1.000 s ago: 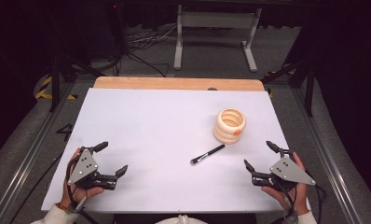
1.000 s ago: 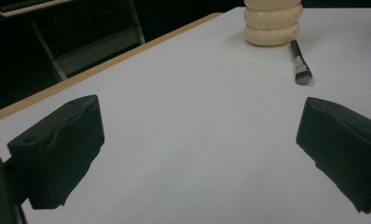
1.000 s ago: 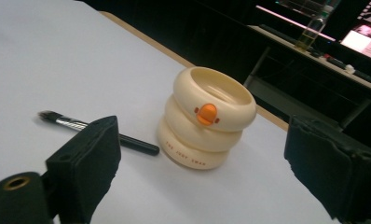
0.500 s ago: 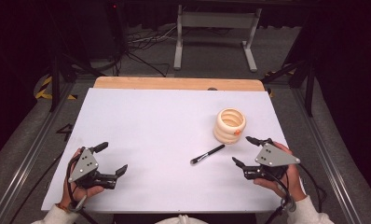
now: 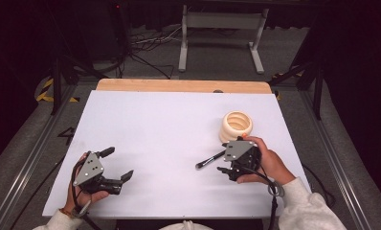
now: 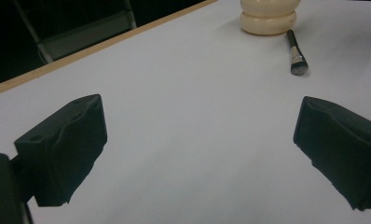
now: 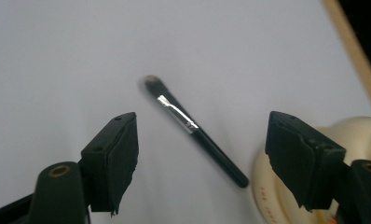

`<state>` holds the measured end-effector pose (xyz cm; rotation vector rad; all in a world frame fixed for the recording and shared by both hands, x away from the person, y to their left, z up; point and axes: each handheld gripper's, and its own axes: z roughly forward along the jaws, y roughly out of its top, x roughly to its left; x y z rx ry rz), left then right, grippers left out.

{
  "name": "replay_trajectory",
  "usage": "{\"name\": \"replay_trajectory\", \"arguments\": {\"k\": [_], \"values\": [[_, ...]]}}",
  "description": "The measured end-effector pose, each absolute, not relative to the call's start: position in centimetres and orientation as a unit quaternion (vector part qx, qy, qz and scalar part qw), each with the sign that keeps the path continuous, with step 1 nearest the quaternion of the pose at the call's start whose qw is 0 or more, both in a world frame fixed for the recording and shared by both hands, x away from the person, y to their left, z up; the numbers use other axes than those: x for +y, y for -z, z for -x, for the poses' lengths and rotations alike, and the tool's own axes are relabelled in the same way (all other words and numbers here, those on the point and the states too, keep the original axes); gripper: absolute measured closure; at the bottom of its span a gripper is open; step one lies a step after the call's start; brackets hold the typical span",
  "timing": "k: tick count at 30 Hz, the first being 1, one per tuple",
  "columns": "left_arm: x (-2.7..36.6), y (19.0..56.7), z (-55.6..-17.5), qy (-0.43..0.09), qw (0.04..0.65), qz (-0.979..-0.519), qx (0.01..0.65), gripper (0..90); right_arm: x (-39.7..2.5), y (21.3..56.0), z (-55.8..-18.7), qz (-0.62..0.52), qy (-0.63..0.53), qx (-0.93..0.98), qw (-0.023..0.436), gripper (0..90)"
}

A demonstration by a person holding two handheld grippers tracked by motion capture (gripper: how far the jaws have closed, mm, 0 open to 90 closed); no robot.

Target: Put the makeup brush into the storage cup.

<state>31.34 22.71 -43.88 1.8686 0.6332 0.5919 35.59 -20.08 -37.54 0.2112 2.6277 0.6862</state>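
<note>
your right gripper [image 5: 227,158] sits over the right part of the white table [image 5: 169,124], released, its 2 black jaws spread wide with nothing between them but bare surface and the makeup brush [image 5: 210,160]. in the right gripper view that brush [image 7: 195,130] lies flat on the table between the 2 jaws, touching neither, its dark bristle tip pointing away from the gripper and its black handle end close to the cream ribbed holder [image 7: 291,186]. in the high view the brush lies at a slant, bristle end toward the near left, handle end running under the gripper's grey plate, and the cream ribbed holder [image 5: 236,125] stands upright just beyond your right hand [image 5: 267,163], on the far right of the table. your left gripper [image 5: 113,165] rests at the near left corner, well apart from the brush, also released, jaws wide with only white table between them. in the left gripper view the brush [image 6: 296,55] and the holder [image 6: 268,16] show far off, the brush's handle end just beside the holder's base.
</note>
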Motion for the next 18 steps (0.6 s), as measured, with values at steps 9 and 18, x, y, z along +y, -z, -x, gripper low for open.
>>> {"name": "replay_trajectory", "arguments": {"k": [9, 18], "values": [[22.7, 44.0, -31.4, -0.235, 0.515, -0.782, 0.260, 4.1, -16.9, 39.7, -38.2, -0.022, -0.163, 0.969, 0.185, 32.3], [22.6, 44.1, -31.4, -0.232, 0.516, -0.783, 0.259, 4.1, -15.2, 41.2, -40.1, 0.010, -0.103, 0.982, 0.160, 48.3]]}}
